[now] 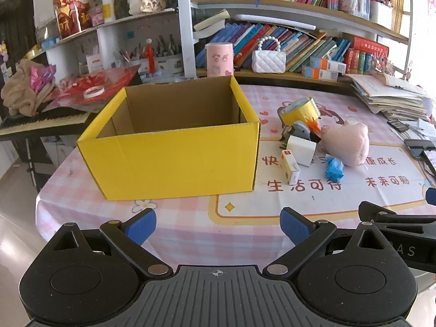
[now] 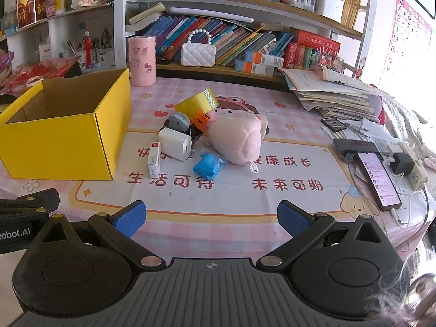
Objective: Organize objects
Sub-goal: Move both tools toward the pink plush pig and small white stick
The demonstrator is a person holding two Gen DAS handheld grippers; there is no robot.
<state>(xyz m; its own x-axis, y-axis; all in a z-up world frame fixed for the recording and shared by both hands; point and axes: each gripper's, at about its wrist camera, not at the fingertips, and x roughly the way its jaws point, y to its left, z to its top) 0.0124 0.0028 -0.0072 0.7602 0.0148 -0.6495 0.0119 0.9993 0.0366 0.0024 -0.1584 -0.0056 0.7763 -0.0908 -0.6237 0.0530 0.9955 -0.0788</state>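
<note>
An empty yellow cardboard box [image 1: 174, 160] [image 2: 58, 144] stands open-topped on the pink checked tablecloth. Right of it lies a small pile: a pink plush toy [image 2: 235, 141] [image 1: 347, 145], a yellow tape roll [image 2: 197, 103] [image 1: 299, 110], a white charger block [image 2: 174, 143] [image 1: 301, 147], a small white and red carton [image 2: 154, 160] [image 1: 291, 167], a crumpled blue bag [image 2: 208, 166] [image 1: 334, 169] and a grey round gadget [image 2: 178, 121]. My left gripper [image 1: 218, 224] hangs open before the box. My right gripper [image 2: 211, 216] is open too, short of the pile, nothing between its fingers.
A pink cylinder [image 2: 142, 61] stands behind the box. Two phones [image 2: 377, 177] with chargers and cables lie at the table's right edge, with a paper stack [image 2: 335, 92] beyond. Bookshelves [image 2: 245, 41] close off the back. A keyboard [image 1: 41, 121] sits left of the table.
</note>
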